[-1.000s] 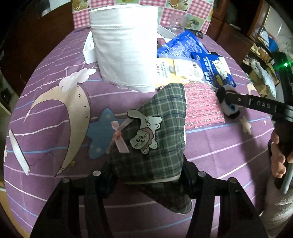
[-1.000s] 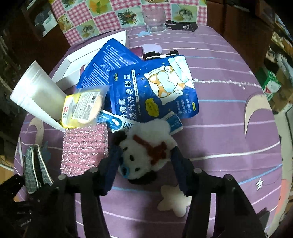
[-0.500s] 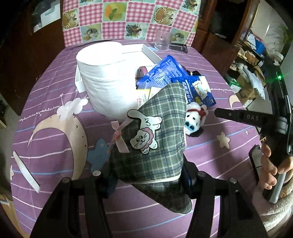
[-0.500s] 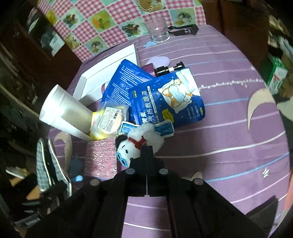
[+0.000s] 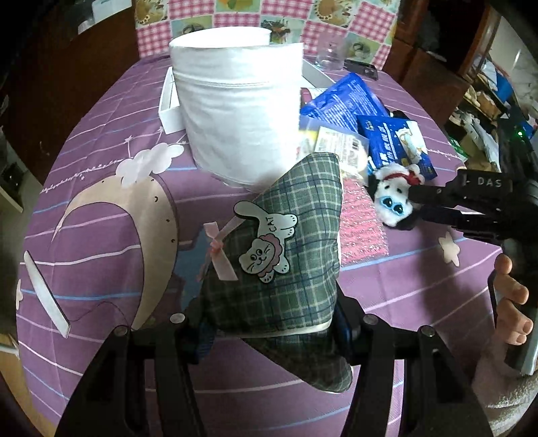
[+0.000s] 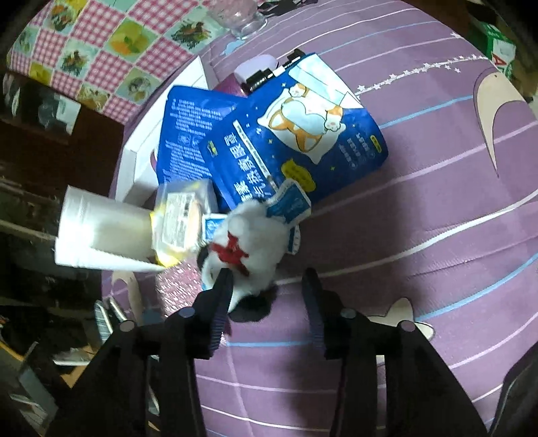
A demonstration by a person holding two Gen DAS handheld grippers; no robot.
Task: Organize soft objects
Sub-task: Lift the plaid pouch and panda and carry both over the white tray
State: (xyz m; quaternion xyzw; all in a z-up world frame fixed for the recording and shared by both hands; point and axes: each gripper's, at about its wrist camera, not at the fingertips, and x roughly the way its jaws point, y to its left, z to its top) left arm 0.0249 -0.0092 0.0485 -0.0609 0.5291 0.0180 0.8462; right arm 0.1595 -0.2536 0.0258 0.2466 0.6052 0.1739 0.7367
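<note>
My left gripper (image 5: 269,322) is shut on a green plaid fabric pouch (image 5: 285,248) with a cat patch and holds it above the purple tablecloth (image 5: 101,208). A small white plush dog (image 6: 248,248) with a red bow lies by the blue packets. My right gripper (image 6: 269,285) is open just behind the plush, its left finger touching it; the plush also shows in the left wrist view (image 5: 393,198), at the right gripper's fingertips.
A tall white paper roll (image 5: 235,111) stands behind the pouch, with a white box (image 5: 168,111) behind it. Blue packets (image 6: 296,134), a yellow wrapped item (image 6: 178,225), a pink glittery pad (image 5: 363,228) and a glass (image 6: 242,16) lie around.
My right gripper was open around the plush, then shut behind it, and is now open again at the plush. The left gripper still holds the pouch and has shifted slightly.
</note>
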